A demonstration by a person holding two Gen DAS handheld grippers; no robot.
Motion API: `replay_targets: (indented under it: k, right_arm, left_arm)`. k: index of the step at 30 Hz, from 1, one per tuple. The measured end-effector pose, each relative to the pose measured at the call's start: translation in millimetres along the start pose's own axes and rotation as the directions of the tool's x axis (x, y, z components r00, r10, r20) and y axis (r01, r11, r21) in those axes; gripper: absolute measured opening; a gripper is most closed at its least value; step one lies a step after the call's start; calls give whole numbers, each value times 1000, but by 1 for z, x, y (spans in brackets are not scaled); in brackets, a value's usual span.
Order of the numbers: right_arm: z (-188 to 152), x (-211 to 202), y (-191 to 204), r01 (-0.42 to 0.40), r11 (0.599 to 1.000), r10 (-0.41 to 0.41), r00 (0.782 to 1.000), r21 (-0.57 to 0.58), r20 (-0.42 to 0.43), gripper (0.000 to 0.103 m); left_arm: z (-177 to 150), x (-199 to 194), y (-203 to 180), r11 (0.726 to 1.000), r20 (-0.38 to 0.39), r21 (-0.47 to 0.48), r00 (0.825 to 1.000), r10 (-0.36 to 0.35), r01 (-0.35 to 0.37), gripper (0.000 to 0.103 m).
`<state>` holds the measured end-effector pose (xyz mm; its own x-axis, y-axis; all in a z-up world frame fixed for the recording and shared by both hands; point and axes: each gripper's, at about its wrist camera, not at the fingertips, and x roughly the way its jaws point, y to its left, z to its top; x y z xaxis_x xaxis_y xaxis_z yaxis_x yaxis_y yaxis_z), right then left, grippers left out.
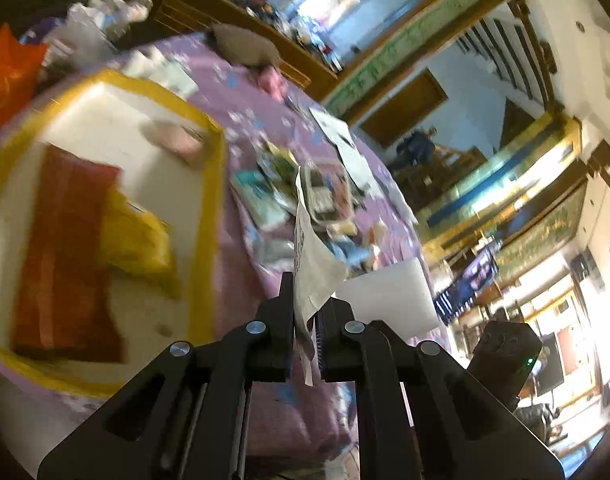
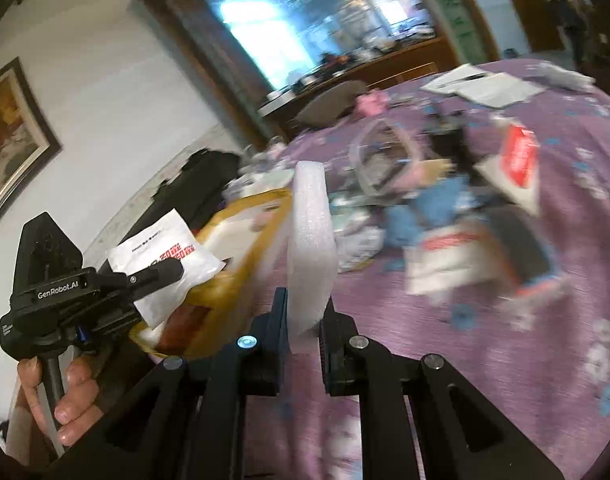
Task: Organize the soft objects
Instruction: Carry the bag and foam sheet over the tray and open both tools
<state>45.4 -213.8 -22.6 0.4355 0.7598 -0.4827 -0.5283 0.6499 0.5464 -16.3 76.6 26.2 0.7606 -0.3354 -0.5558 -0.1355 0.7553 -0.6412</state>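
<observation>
Partway: left gripper point(image 1: 305, 316) pinching a white printed pouch point(image 1: 315, 268), right gripper point(image 2: 303, 320) clamping a white foam sheet point(image 2: 311, 240), both lifted beside yellow-rimmed box point(image 1: 209, 216) already holding red cloth point(image 1: 65, 256); clutter point(image 2: 445, 200) remaining on purple tablecloth point(image 2: 505, 340).

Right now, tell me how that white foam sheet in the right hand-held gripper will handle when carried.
The white foam sheet likely bends easily: it curves above the right hand-held gripper. Probably very light, as it stands up from one pinched edge. Its pebbly surface suggests little slipping.
</observation>
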Motion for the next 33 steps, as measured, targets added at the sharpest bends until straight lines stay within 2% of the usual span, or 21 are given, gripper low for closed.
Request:
replay_targets:
  k: [3,8,12,16,22,23,24,25,26,27,28,29,31,33]
  right_arm:
    - [9,30,23,-67,997,65,996,-30,-68,12]
    - [22,92,64,-129,989,114,978,-76,-177,12]
    - [28,140,91,-151,982,119,961,-113,-251,11]
    - [33,175,101,-160,981,119,942,-107,-315,12]
    - [44,197,95,-183,983,169,917,-5,-362,14]
    - [44,198,92,-190,982,182,909,16,-374,14]
    - [42,200,90,-196,980,193,900,33,-390,14]
    - [41,200,88,-199,979,204,891,55,-407,19]
    - [39,200,84,-208,974,229,879,94,-418,25]
    - [36,195,80,-231,962,270,870,142,-412,36]
    - [34,190,76,-259,949,312,860,181,-403,51]
    - [32,184,73,-297,929,363,848,222,-387,57]
    - [29,171,66,-326,906,408,841,270,-356,60]
    - [25,156,66,-368,896,438,830,250,-345,60]
  left_arm:
    - [12,-13,21,998,37,-28,997,62,-61,8]
    - [32,-24,67,985,60,-112,989,138,-130,8]
    - [44,-21,95,976,49,-160,987,156,-146,8]
    - [50,-12,117,967,24,-200,986,166,-158,8]
    - [53,-8,139,947,-17,-278,986,165,-163,8]
    - [51,-9,140,946,-19,-286,988,153,-152,11]
    - [50,-10,139,947,-18,-286,989,149,-148,20]
    - [50,-11,138,946,-15,-289,989,145,-143,27]
    - [48,-15,137,948,5,-294,992,128,-121,43]
    - [47,-19,134,951,24,-294,994,109,-97,51]
    - [45,-23,130,953,38,-291,995,97,-82,55]
    - [43,-25,126,956,45,-282,994,98,-82,59]
    - [38,-29,117,961,51,-259,992,111,-95,59]
    - [32,-30,105,967,47,-228,991,125,-111,59]
